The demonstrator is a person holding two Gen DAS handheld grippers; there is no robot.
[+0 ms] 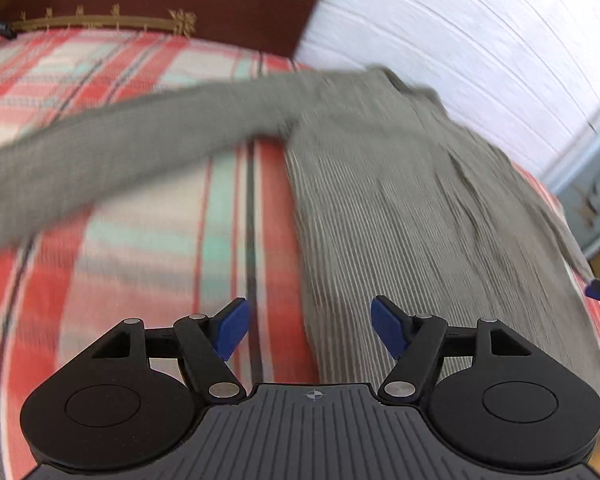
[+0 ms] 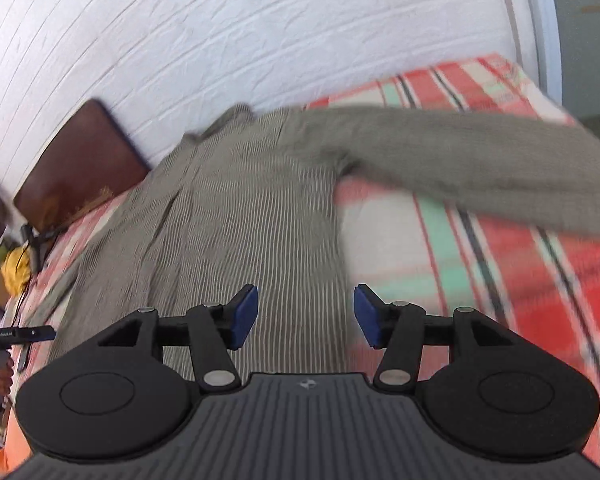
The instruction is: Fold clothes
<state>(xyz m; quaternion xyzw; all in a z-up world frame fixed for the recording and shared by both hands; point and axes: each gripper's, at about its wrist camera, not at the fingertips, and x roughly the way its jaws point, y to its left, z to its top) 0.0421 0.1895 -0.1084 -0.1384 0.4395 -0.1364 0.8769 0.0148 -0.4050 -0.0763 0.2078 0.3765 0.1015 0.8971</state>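
While a grey striped shirt (image 1: 380,208) lies flat on the plaid bed (image 1: 148,220), one sleeve (image 2: 480,168) stretches sideways from it. Left tongs (image 1: 310,328) and right tongs (image 2: 306,316) hover above the shirt's near edge, both spread and pinching nothing.

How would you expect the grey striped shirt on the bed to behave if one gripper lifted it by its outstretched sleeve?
The grey striped shirt would probably sag and trail: it lies limp and creased over the plaid bedspread. Its sleeve looks thin, so likely light. The body may drag and bunch rather than slide cleanly.
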